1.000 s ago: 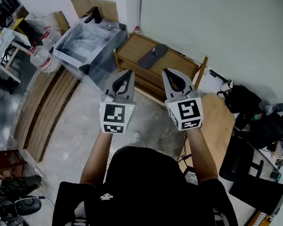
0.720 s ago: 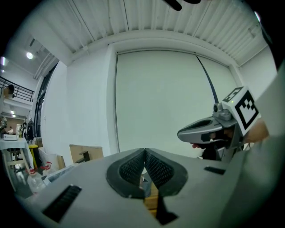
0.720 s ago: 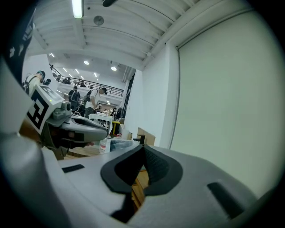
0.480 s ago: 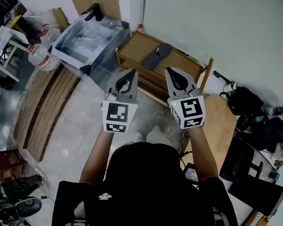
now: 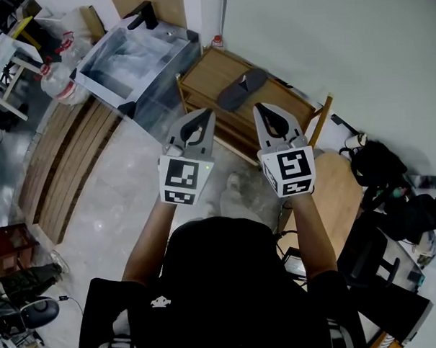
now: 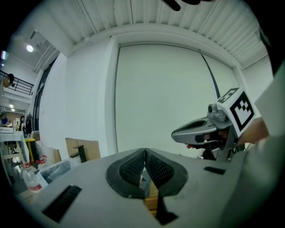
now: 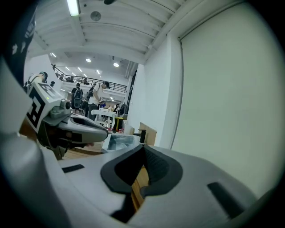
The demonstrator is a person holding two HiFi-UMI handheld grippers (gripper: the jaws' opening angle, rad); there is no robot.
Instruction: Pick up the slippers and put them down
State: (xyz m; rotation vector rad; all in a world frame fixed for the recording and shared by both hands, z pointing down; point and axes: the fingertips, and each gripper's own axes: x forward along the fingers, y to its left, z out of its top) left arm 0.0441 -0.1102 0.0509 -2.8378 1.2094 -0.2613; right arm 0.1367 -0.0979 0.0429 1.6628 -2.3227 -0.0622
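**ahead of the two shut tools, one slipper is lying on the rack**

just beyond the tips of the left gripper (image 5: 204, 115) and the right gripper (image 5: 261, 108), a dark slipper (image 5: 241, 88) is lying flat on top of a low wooden rack (image 5: 201, 71). it is sitting roughly between the lines the two tools are pointing along. only this one slipper is showing, and i cannot find a second.

the person is holding the tools side by side, apart from each other and well short of the slipper. each gripper view is showing its own ribbed pads meeting at the tip, with nothing caught between them. only a sliver of wood is peeking through below the pads. the jaws are most likely together because nothing is being carried yet, so this looks like an approach stance with the pick-up not begun.

the slipper is lying slantwise, and its nearer end appears closer to the left tool. that tool may have the easier reach. whichever tool goes in will need to part its jaws first. the slipper is thin and flat, so it will probably need pinching at an edge.

off to the outer side of the left tool, a clear plastic box (image 5: 137, 54) is standing beside the rack.
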